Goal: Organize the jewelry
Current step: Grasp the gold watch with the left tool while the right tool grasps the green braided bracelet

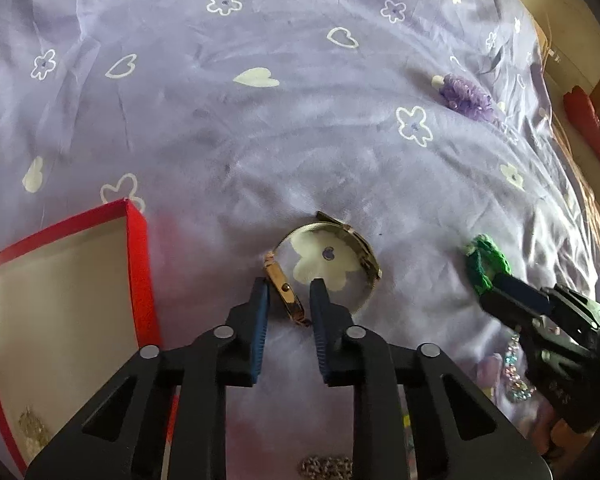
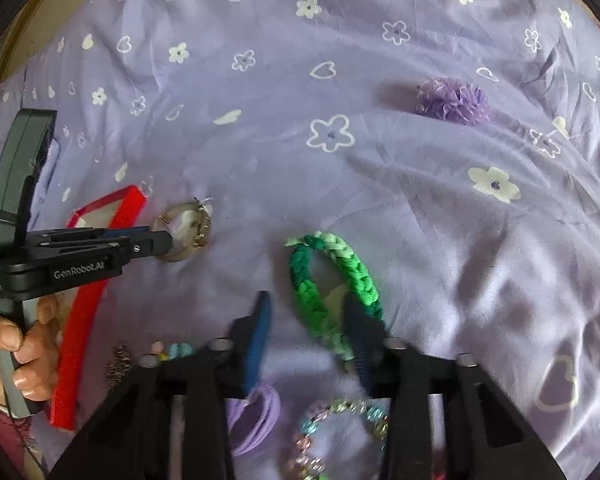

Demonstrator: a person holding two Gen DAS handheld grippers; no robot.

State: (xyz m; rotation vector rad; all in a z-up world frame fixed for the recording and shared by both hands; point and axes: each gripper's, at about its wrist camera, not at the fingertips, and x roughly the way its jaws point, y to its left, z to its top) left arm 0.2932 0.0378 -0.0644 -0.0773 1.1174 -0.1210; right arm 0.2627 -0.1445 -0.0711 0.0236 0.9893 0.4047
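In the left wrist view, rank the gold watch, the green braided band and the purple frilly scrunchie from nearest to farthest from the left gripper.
1. Gold watch: between the fingers of the left gripper.
2. Green braided band: off to the right, at the right gripper.
3. Purple frilly scrunchie: farthest, up and right on the bedsheet.

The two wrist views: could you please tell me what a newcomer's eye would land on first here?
Probably the gold watch on the lilac sheet, its case between the left gripper jaws. Next, the green braided band at the centre of the right view, its right side between the right gripper jaws. Then the red box, open, lower left of the watch.
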